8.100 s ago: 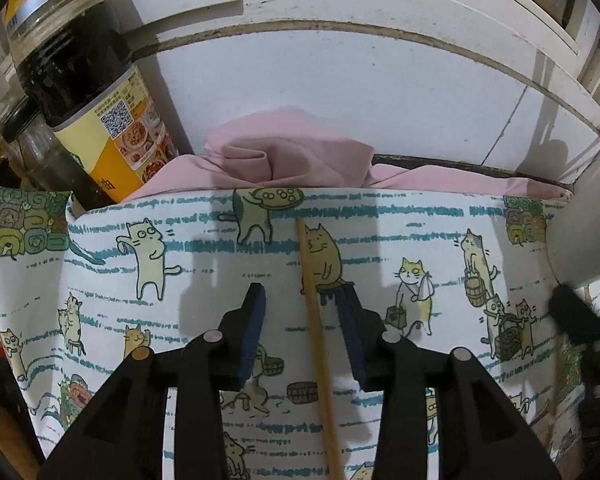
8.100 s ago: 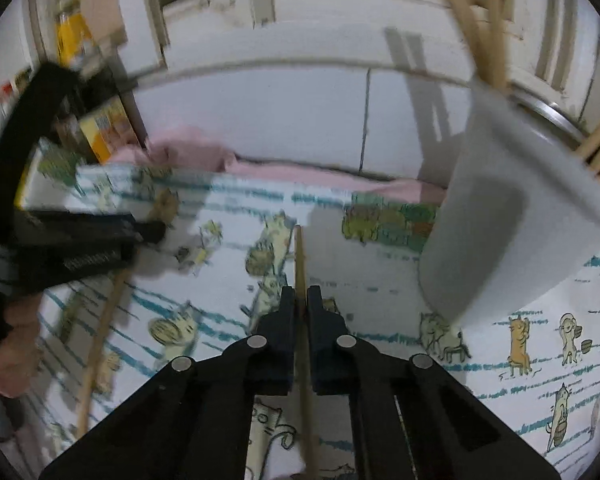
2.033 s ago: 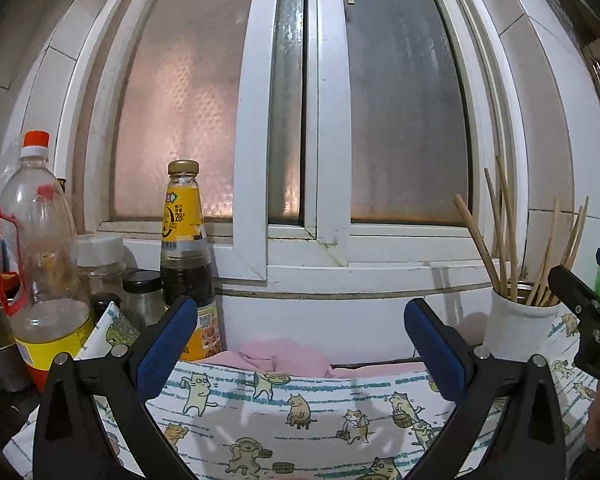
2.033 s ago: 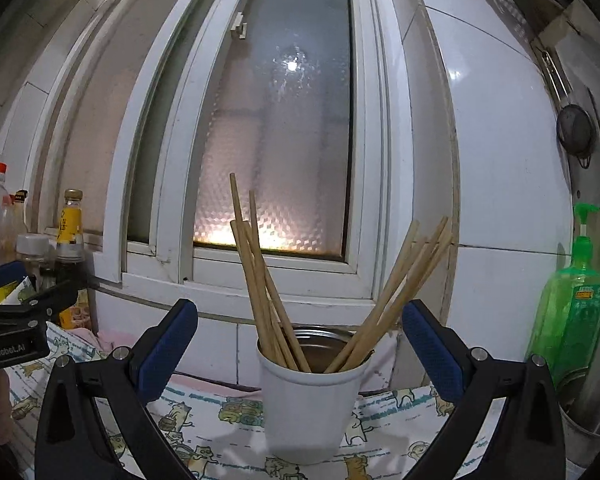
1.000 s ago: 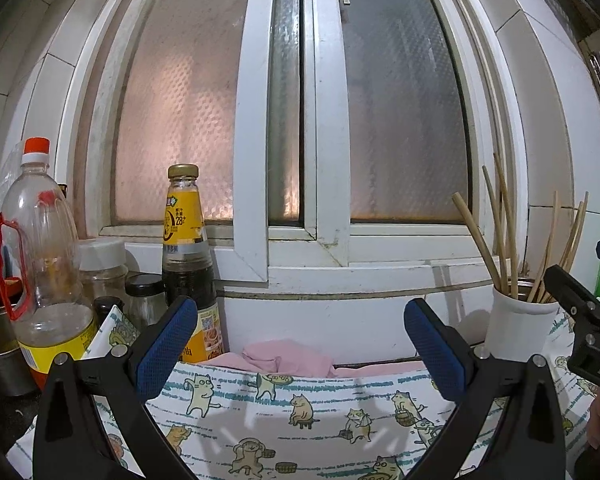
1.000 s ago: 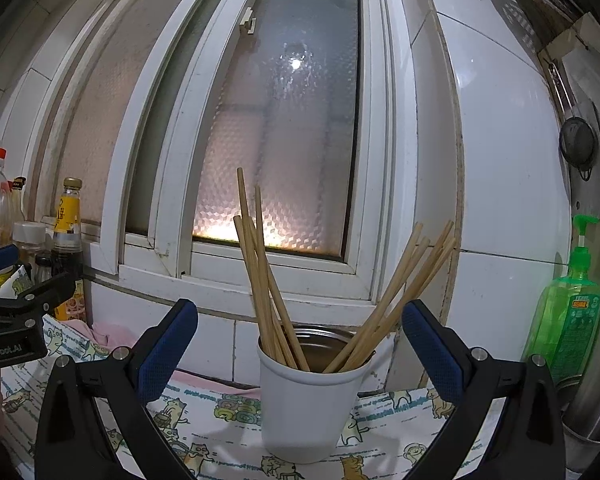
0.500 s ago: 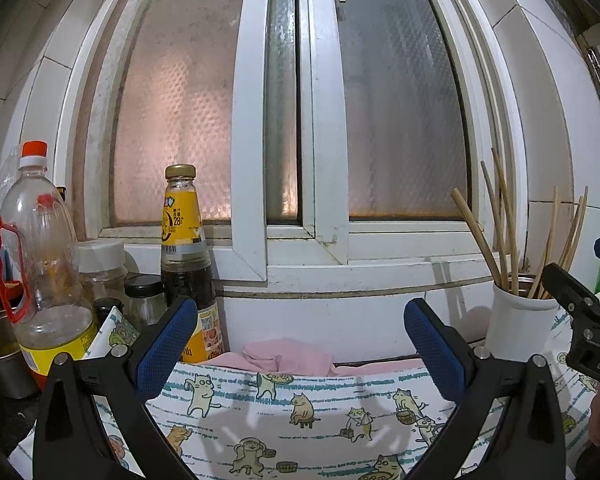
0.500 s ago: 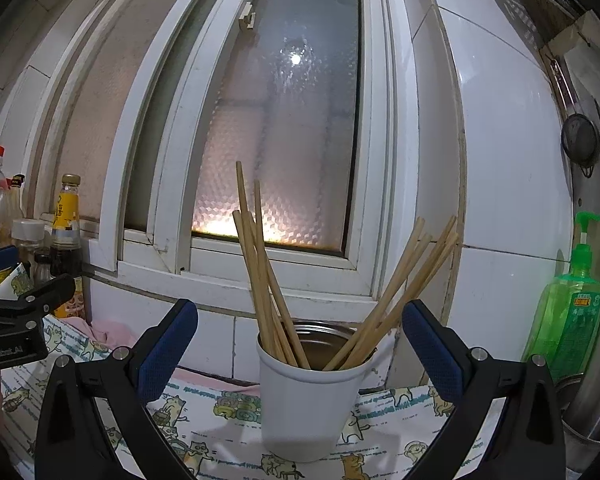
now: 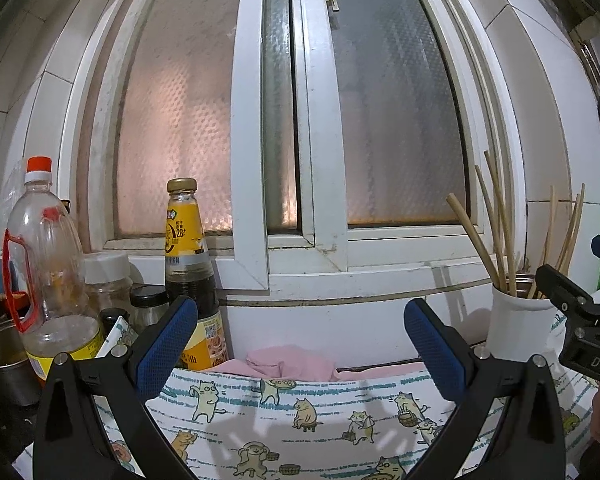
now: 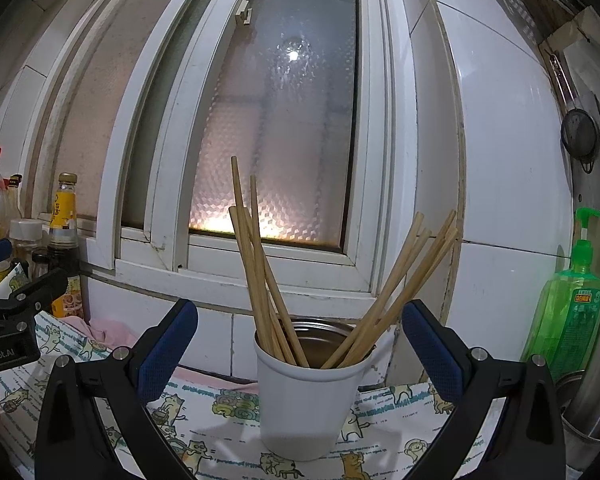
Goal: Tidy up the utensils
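From the left wrist view, the left gripper point(image 9: 300, 334) hangs with its jaws spread wide and nothing between them, above the cat-print cloth point(image 9: 300, 420); a soy sauce bottle point(image 9: 188, 272) stands beside the left finger, and the white cup point(image 9: 518, 326) of chopsticks point(image 9: 496, 232) sits far right (by the tiled wall). From the right wrist view, the right gripper point(image 10: 300, 336) is likewise wide open and empty, framing the white cup point(image 10: 308, 404), which stands upright on the cloth point(image 10: 380, 440) holding all the chopsticks point(image 10: 260, 272); a green soap bottle point(image 10: 572, 304) stands right.
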